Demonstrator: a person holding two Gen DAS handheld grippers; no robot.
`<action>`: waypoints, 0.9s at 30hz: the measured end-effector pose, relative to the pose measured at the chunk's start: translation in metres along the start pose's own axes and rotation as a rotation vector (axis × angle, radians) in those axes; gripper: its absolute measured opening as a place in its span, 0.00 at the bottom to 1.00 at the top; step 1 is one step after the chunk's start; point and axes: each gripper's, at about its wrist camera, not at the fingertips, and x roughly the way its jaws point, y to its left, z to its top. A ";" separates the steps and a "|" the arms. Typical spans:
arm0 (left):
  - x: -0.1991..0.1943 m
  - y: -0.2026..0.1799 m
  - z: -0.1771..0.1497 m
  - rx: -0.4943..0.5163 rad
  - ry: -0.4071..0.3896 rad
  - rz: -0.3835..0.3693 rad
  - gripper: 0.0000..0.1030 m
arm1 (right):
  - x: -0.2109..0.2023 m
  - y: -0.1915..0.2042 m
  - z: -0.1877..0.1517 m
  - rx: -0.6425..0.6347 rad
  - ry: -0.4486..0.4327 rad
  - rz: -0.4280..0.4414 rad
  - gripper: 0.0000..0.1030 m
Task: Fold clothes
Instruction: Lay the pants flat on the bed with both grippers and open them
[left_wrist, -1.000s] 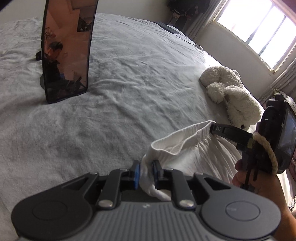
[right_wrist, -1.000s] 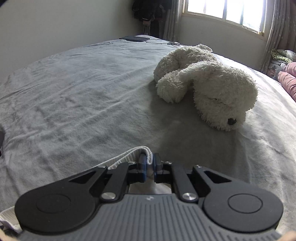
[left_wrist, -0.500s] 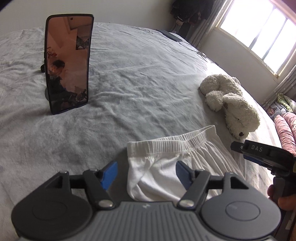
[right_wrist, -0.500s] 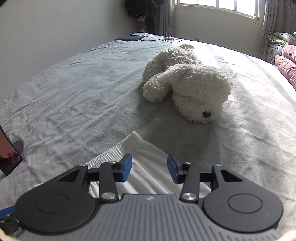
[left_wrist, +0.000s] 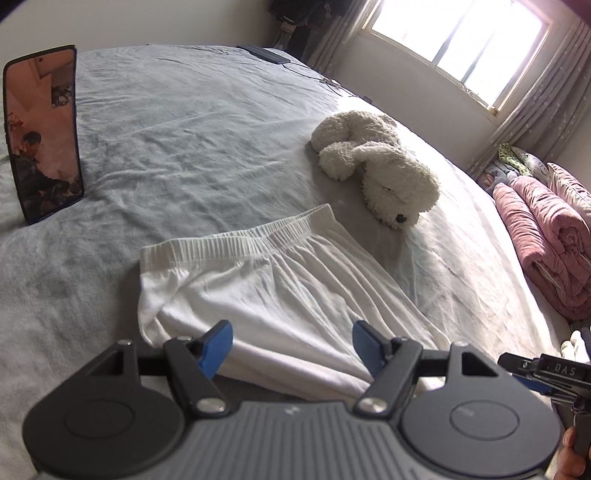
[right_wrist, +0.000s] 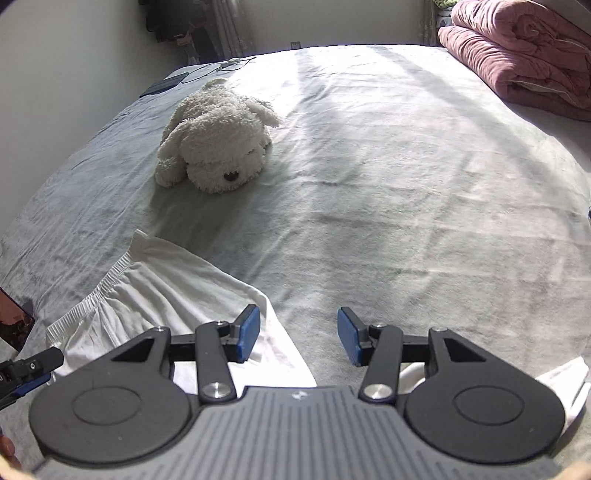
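Bed: white shorts (left_wrist: 280, 291) released (apparently flat).

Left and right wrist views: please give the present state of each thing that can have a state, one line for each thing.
left gripper: open, empty, above the garment's near edge.
right gripper: open, empty.
white garment: lying flat on the bed, waistband away from the grippers, released.
plush dog: lying on the bed, apart from the garment.
phone: propped upright, screen dark and reflecting.
pink quilt: rolled up at the bed's edge.

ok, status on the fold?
Left gripper open, right gripper open. White shorts flat on bed, unheld. Plush dog beside waistband, not touching.
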 end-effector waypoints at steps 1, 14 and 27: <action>0.003 -0.003 -0.002 0.001 0.029 -0.027 0.71 | -0.005 -0.005 -0.005 -0.001 0.006 -0.003 0.49; 0.021 -0.033 -0.029 0.062 0.172 -0.136 0.70 | -0.059 -0.018 -0.082 -0.037 0.108 0.048 0.49; 0.036 -0.042 -0.040 0.083 0.219 -0.117 0.70 | -0.034 -0.010 -0.135 -0.089 0.158 -0.011 0.50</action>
